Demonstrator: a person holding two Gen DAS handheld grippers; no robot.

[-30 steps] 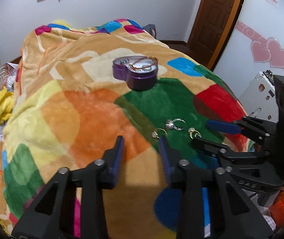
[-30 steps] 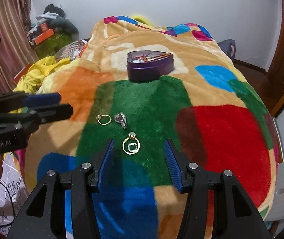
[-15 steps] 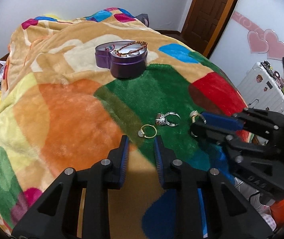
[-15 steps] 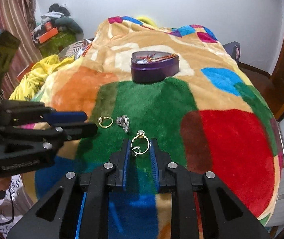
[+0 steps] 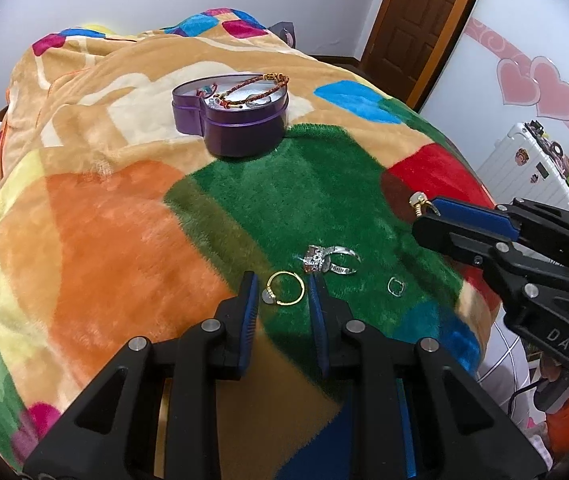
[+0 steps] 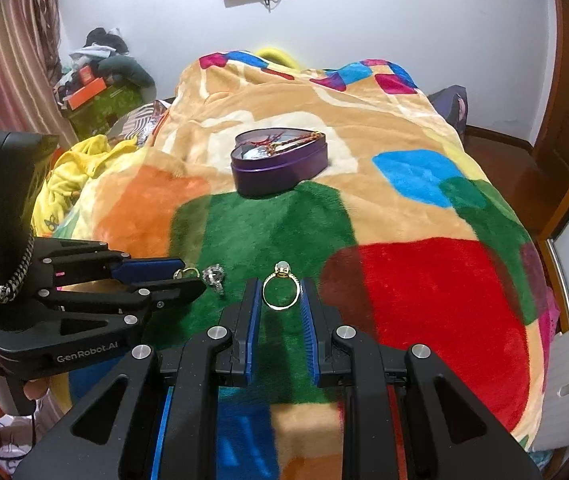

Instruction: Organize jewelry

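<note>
A purple heart-shaped tin (image 5: pixel 231 119) stands open on the blanket with bracelets in it; it also shows in the right wrist view (image 6: pixel 280 160). My right gripper (image 6: pixel 281 294) is shut on a gold ring with a pale stone (image 6: pixel 281 290) and holds it above the green patch; in the left wrist view the ring (image 5: pixel 418 204) sticks out of its tip. My left gripper (image 5: pixel 283 289) has its jaws on either side of a thin gold ring (image 5: pixel 284 289) lying on the blanket. A silver jewelled ring (image 5: pixel 326 261) lies just right of it.
A small silver ring (image 5: pixel 396 286) lies further right on the green patch. The multicoloured blanket (image 5: pixel 104 220) covers the bed. Clothes and boxes (image 6: pixel 96 84) are piled at the left, a wooden door (image 5: pixel 416 20) at the back right.
My right gripper has closed on the stone ring and lifted it off the blanket. My left gripper has moved forward, so its jaws now flank the thin gold ring.
</note>
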